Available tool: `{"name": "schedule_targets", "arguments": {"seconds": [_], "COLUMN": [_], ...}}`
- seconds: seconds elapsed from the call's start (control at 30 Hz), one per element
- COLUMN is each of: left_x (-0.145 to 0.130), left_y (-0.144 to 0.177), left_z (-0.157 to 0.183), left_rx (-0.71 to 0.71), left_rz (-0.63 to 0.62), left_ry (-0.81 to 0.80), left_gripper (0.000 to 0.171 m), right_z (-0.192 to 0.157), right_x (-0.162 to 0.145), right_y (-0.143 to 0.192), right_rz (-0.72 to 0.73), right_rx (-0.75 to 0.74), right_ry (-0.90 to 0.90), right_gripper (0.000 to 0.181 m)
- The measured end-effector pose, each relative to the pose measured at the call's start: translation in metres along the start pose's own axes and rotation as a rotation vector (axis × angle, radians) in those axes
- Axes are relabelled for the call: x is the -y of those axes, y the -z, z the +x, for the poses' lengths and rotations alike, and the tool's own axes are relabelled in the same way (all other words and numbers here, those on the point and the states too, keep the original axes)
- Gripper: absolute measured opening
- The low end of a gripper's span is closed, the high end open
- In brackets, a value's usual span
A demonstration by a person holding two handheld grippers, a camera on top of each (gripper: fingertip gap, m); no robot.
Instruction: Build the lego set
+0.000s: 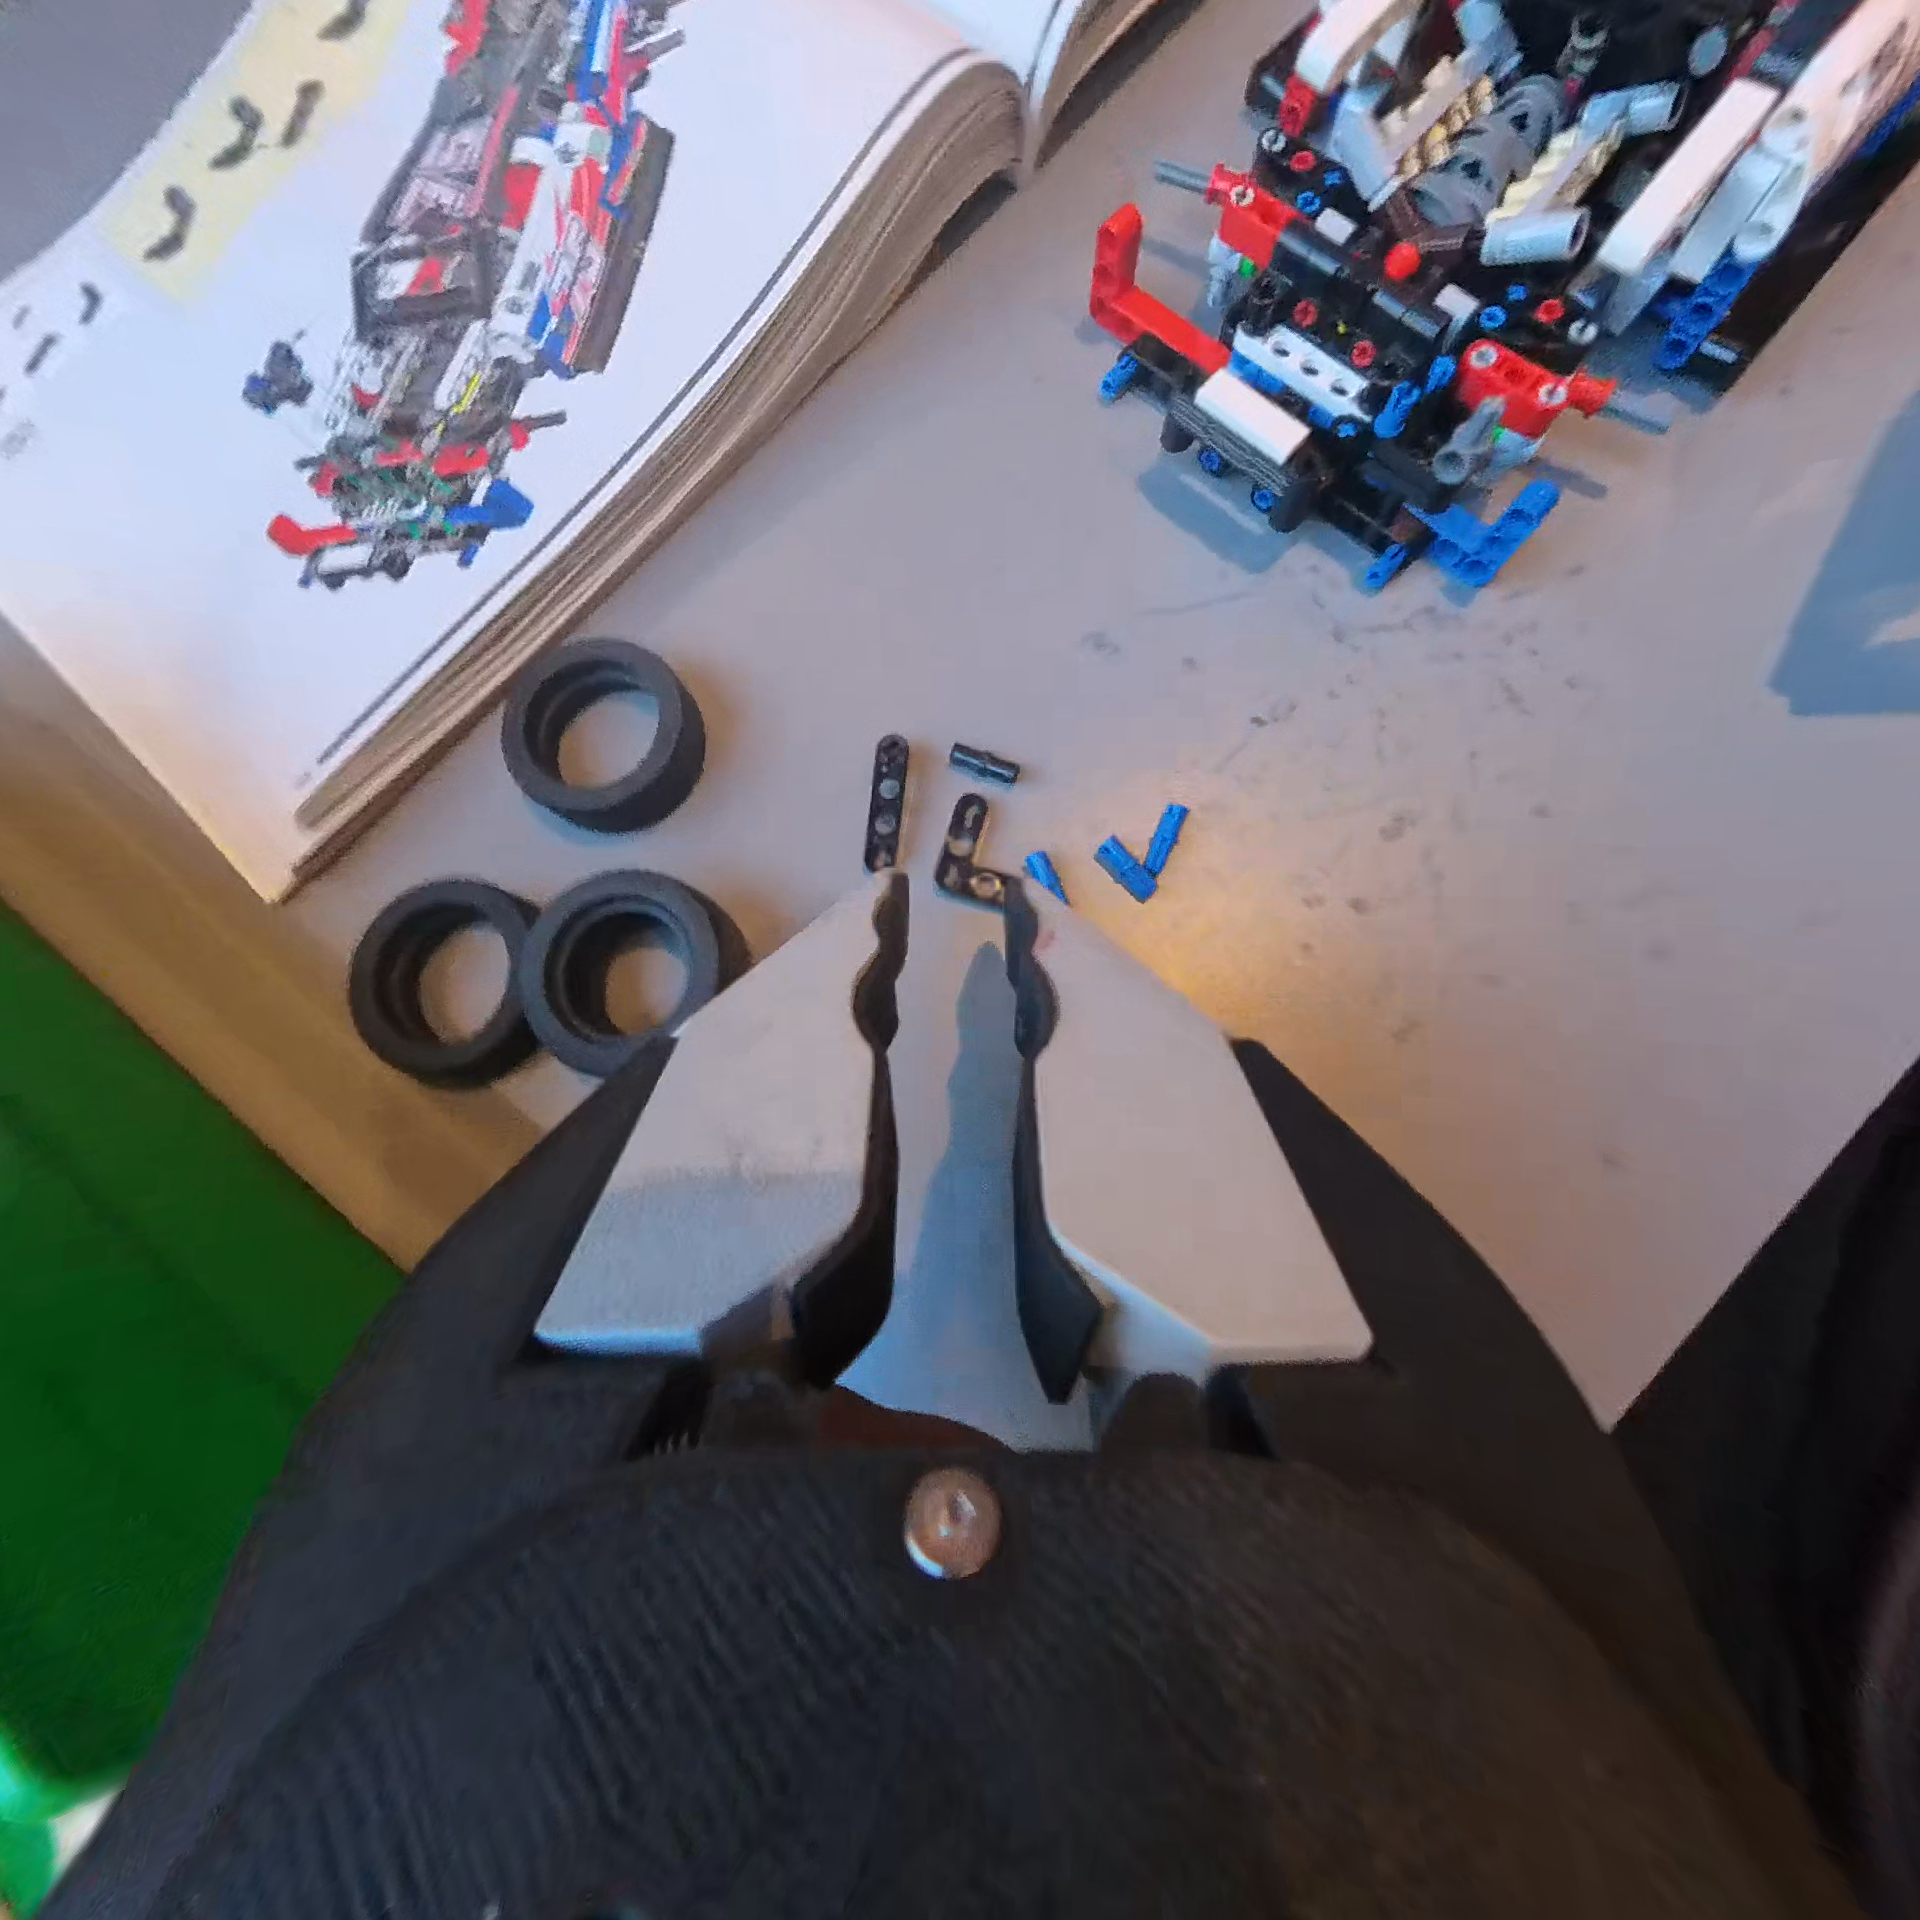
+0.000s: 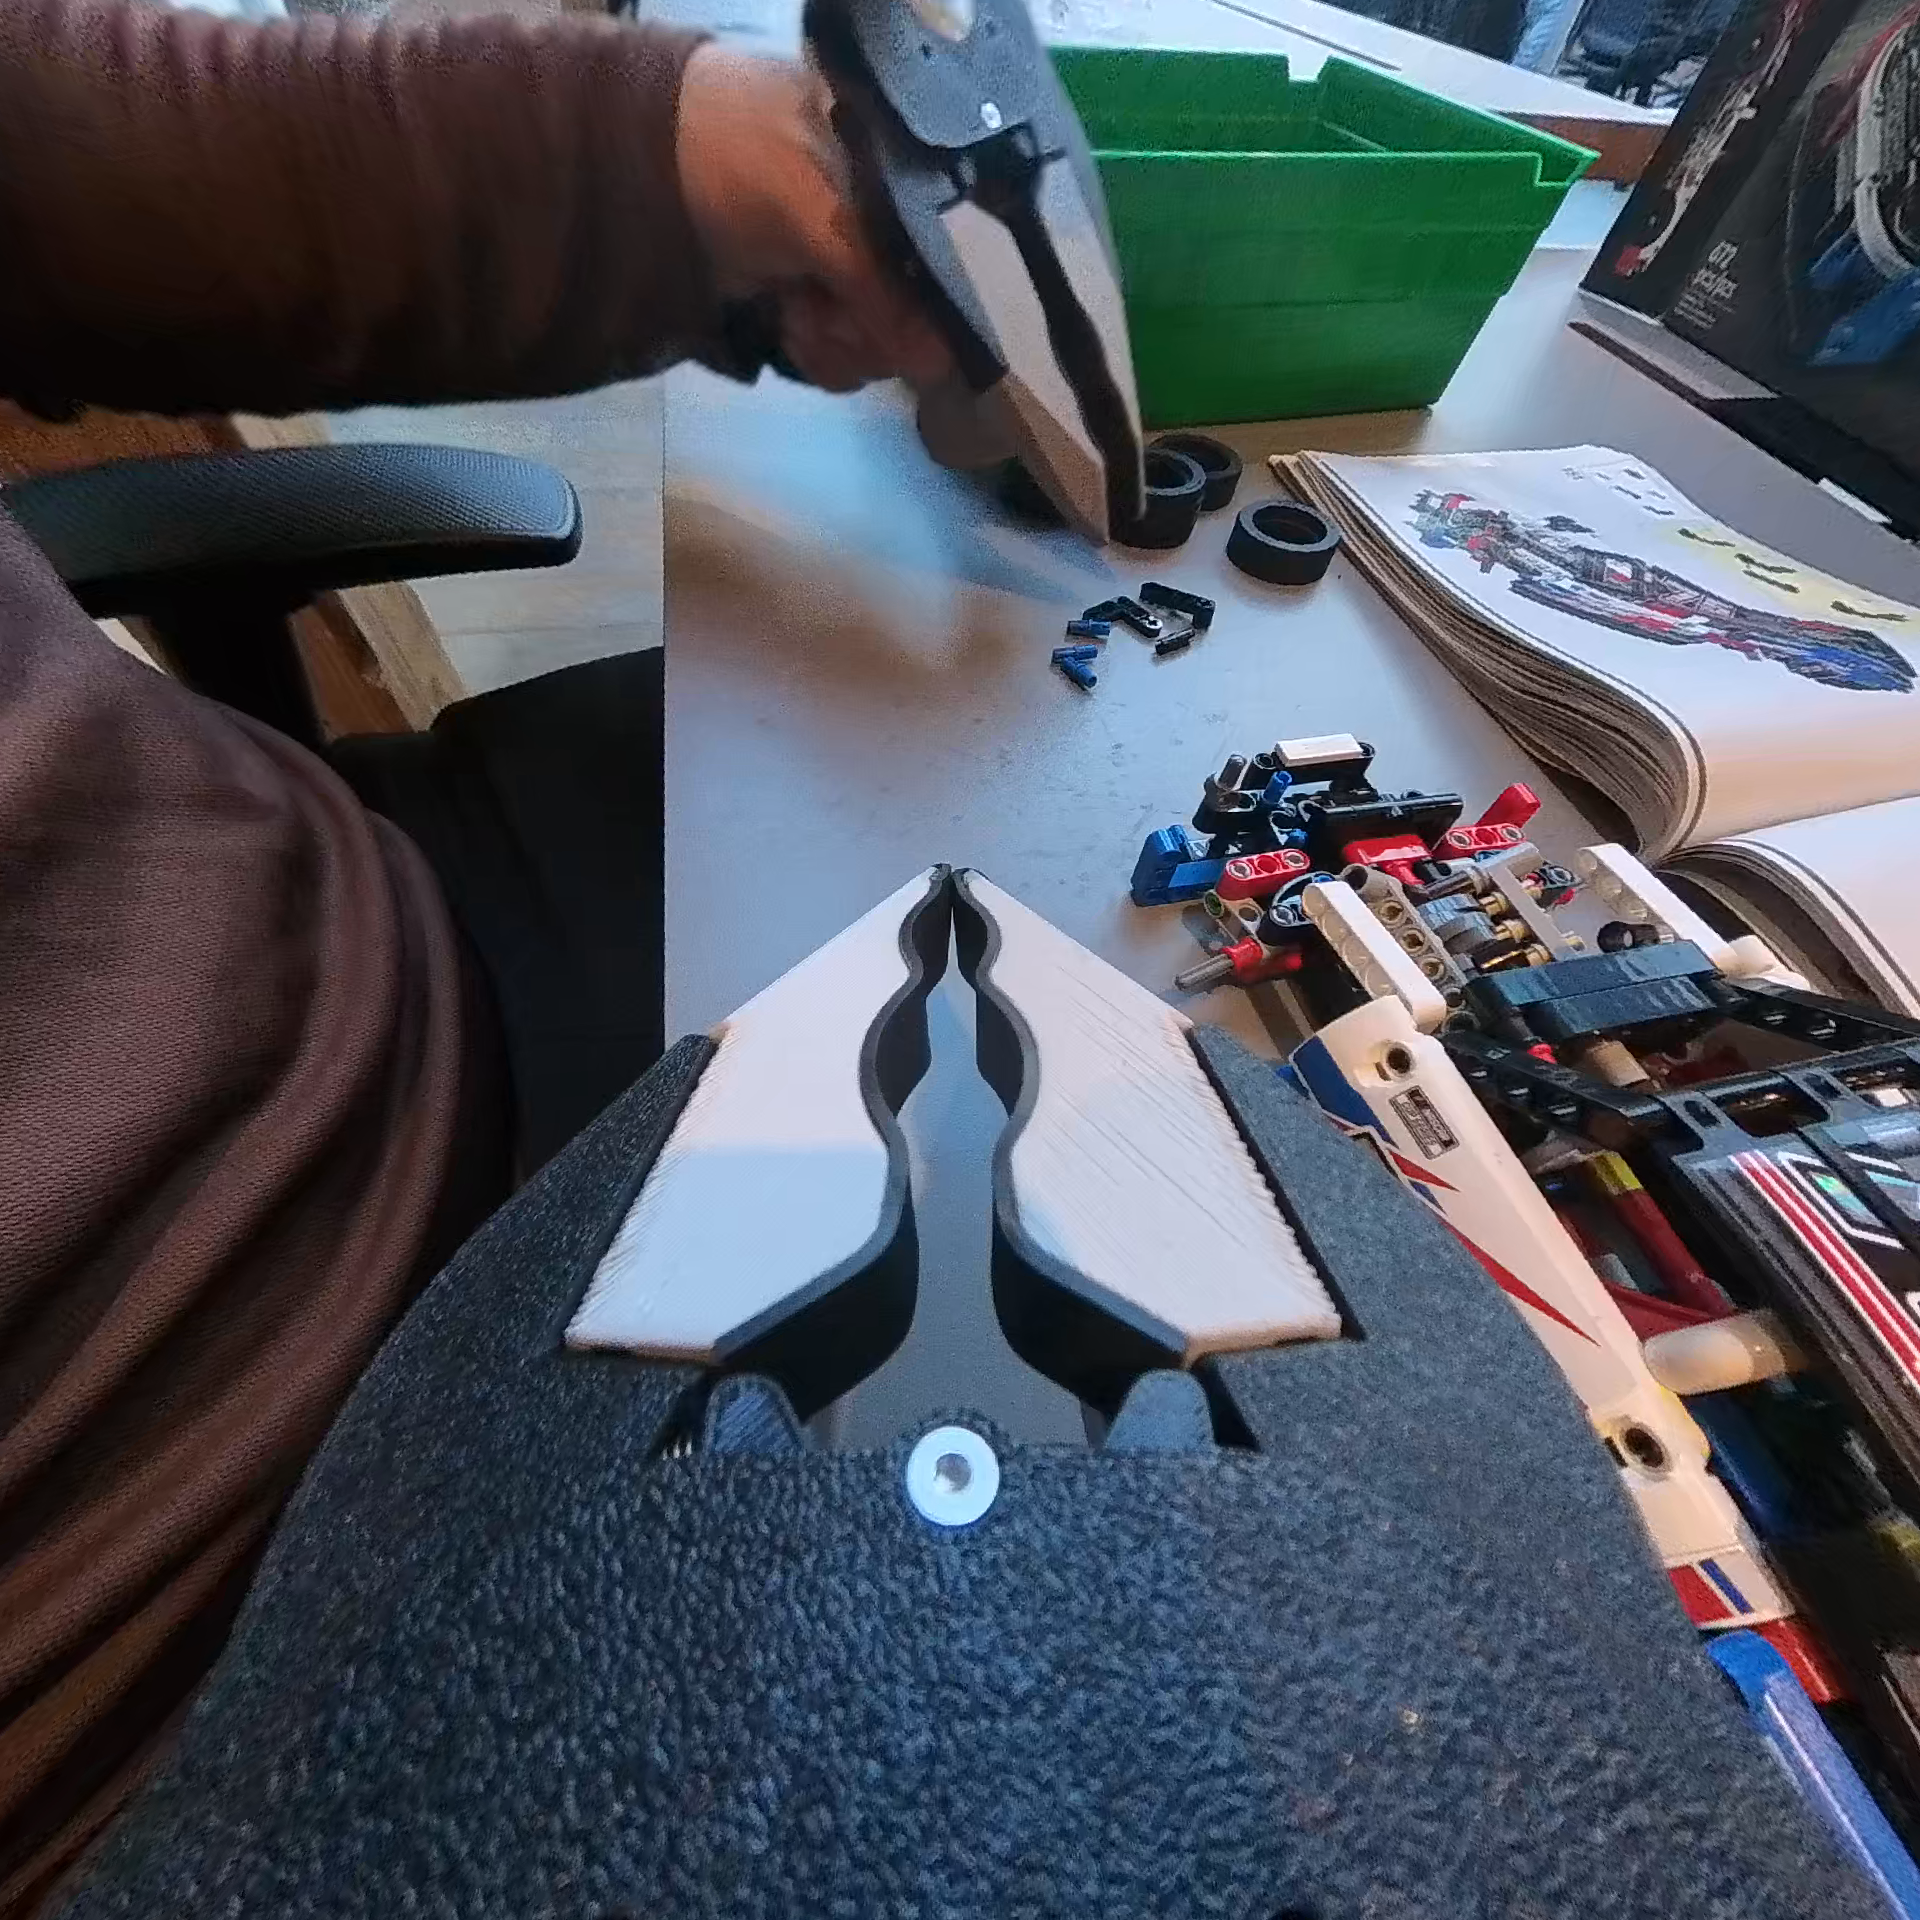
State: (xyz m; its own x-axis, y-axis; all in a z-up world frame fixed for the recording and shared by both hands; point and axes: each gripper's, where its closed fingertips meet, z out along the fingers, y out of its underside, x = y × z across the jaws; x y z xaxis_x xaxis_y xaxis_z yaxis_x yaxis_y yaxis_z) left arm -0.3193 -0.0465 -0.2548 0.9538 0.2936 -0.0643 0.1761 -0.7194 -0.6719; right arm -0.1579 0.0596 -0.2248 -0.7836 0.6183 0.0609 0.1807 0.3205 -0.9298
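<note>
While the left gripper is hanging just above the loose parts near the table's front edge, its jaws are standing narrowly apart and gripping nothing. One fingertip is overlapping the black L-shaped piece in the left wrist view; whether it is touching that piece cannot be told. The right gripper is idling with its tips pressed together and empty, near the half-built car, which is lying on the table to the right of the open instruction book.

Risks from this position:
- The narrow gap is leaving little margin — a descent slightly off centre would probably push the L-shaped piece away rather than straddle it.
- The straight black strip is lying just beside it, so both could be caught at once.
- The blue pins are sitting close by on the right, and a sweep of the finger would likely scatter them toward the table edge.
- The left wrist view is blurred, suggesting quick motion, which is making a clean pinch harder.

Count of loose items: three black tyres — all left of the small parts; one black strip; one L-shaped piece; one short black connector; apparently three blue pins. A green bin is standing at the far end.
</note>
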Motion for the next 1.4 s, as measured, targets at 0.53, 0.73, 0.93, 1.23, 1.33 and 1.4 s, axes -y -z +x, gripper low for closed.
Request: {"name": "schedule_targets", "arguments": {"seconds": [0.53, 0.73, 0.93, 1.23, 1.33, 1.4], "left_x": [-0.005, -0.003, 0.003, -0.032, -0.033, -0.036], "left_y": [-0.034, -0.020, 0.008, 0.002, 0.006, 0.009], "left_z": [0.003, -0.004, 0.020, 0.062, 0.067, 0.071], "left_rx": [-0.064, 0.017, 0.021, -0.030, -0.051, -0.072], "left_rz": [-0.270, -0.223, -0.004, -0.012, -0.017, -0.024], "left_ry": [-0.027, 0.027, 0.342, 0.452, 0.437, 0.423], "left_gripper": [0.006, 0.004, 0.004, 0.015, 0.023, 0.024], "right_z": [-0.003, -0.001, 0.000, 0.001, 0.002, 0.002], "right_x": [0.000, -0.001, -0.002, -0.006, -0.006, -0.006], "right_y": [0.001, 0.003, 0.003, 0.000, 0.000, 0.000], "right_rz": [0.003, 0.001, -0.004, -0.036, -0.036, -0.036], "right_rx": [0.004, -0.003, -0.004, -0.009, -0.021, -0.025], "right_ry": [0.017, 0.011, 0.006, 0.002, 0.006, 0.009], "right_gripper": [0.000, 0.000, 0.000, 0.000, 0.000, 0.000]}}
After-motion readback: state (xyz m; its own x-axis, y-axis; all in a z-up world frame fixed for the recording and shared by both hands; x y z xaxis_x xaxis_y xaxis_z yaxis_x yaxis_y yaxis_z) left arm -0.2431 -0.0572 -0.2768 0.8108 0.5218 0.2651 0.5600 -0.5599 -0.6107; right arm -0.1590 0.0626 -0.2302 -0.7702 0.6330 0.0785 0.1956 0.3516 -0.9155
